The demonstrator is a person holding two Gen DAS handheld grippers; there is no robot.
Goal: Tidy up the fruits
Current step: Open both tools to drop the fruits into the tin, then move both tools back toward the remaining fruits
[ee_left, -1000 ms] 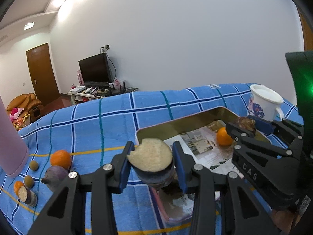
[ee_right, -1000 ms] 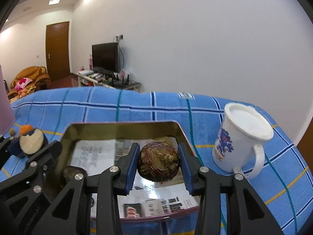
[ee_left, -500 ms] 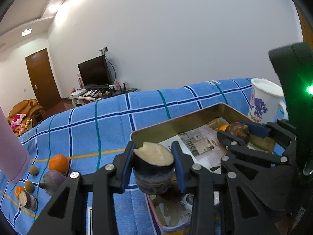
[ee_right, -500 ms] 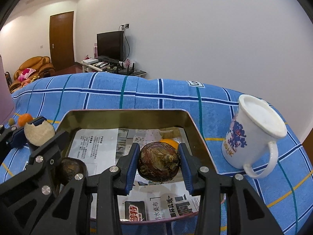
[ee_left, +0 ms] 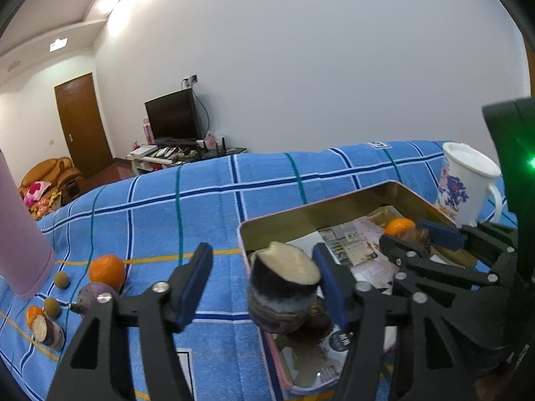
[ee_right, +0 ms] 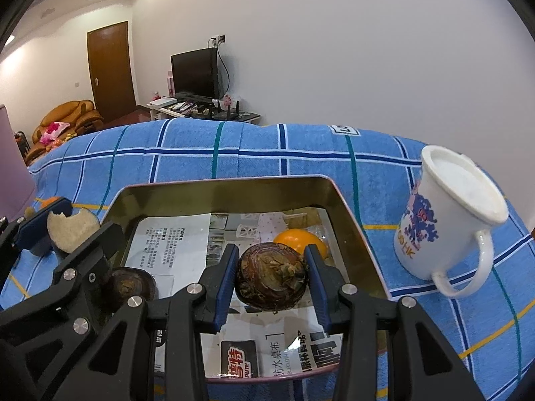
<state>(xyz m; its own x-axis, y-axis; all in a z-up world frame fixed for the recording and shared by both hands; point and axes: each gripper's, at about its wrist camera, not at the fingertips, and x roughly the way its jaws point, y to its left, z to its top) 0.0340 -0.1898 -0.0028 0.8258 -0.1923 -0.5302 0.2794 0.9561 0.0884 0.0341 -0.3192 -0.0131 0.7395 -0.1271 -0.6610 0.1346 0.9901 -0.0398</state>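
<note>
Left gripper (ee_left: 264, 280) jaws just opened, releasing cut purple tuber chunk (ee_left: 284, 287); right gripper (ee_right: 272, 277) clamps round brown scaly fruit (ee_right: 271, 279) over gold tin tray (ee_right: 227, 188).

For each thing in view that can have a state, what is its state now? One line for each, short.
Left claw: open, has just been opening; cut taro between its pads.
Cut taro: over the tin's near corner, cut face up.
Right claw: shut on the brown bulb.
Brown bulb: held over the tin.
Tin: open, lined with paper, an orange inside.
Mug: upright, beside the tin.
Door: closed.
TV: off.
</note>
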